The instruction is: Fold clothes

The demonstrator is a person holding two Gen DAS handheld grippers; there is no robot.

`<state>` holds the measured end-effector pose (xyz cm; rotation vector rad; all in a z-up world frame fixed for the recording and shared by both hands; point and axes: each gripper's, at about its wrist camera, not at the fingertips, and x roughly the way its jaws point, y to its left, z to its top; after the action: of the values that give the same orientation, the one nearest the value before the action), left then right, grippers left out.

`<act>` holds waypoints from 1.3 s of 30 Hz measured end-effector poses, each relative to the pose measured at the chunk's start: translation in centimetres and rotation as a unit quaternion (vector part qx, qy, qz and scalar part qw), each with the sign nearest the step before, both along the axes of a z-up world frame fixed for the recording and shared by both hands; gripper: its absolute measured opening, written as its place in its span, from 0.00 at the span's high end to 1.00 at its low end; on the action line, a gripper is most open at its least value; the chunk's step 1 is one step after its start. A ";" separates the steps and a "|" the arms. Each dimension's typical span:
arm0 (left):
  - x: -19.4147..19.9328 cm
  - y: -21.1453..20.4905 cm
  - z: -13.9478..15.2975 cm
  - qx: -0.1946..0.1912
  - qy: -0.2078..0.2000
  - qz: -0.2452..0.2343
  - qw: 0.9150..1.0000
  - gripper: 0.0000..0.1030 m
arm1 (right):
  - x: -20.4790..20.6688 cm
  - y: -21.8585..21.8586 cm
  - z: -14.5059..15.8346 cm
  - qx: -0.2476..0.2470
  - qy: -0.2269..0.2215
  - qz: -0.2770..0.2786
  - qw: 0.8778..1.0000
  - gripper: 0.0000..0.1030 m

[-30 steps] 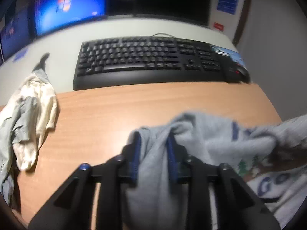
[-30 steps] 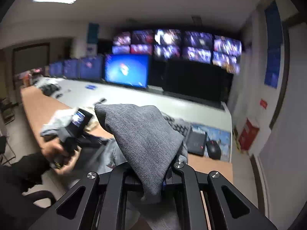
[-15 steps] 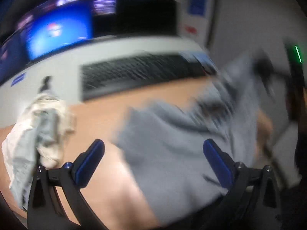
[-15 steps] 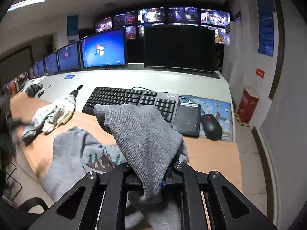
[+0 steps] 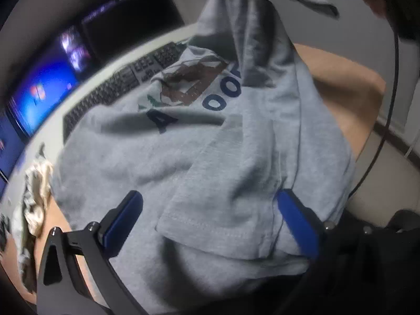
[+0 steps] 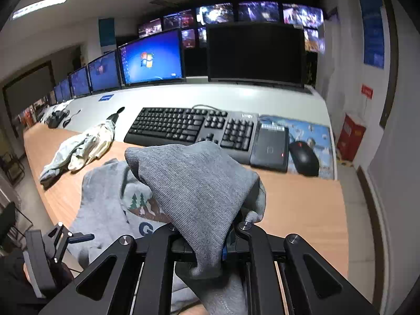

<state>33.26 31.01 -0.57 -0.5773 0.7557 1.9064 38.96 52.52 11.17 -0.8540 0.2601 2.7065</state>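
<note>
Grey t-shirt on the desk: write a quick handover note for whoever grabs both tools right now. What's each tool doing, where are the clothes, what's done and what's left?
Left tool: open, holding nothing, hovering over the lower part of the grey t-shirt.
Right tool: shut on a bunch of the same shirt, lifting that part off the wooden desk.
The rest of the shirt lies print-up on the desk and spills over its near edge. A crumpled pale garment sits to the left, by the keyboard.
Done: no finished fold shows.
Left: lay the shirt flat and fold it; then probably the pale garment.
</note>
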 end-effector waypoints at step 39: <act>-27.9 0.5 30.8 0.122 0.279 0.298 0.905 0.72 | -17.6 -2.8 22.3 0.326 0.040 -0.039 0.944 0.87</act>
<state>5.35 31.50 30.25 -0.0859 0.7181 2.7529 21.33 49.76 33.47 -0.5173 -0.5503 2.4894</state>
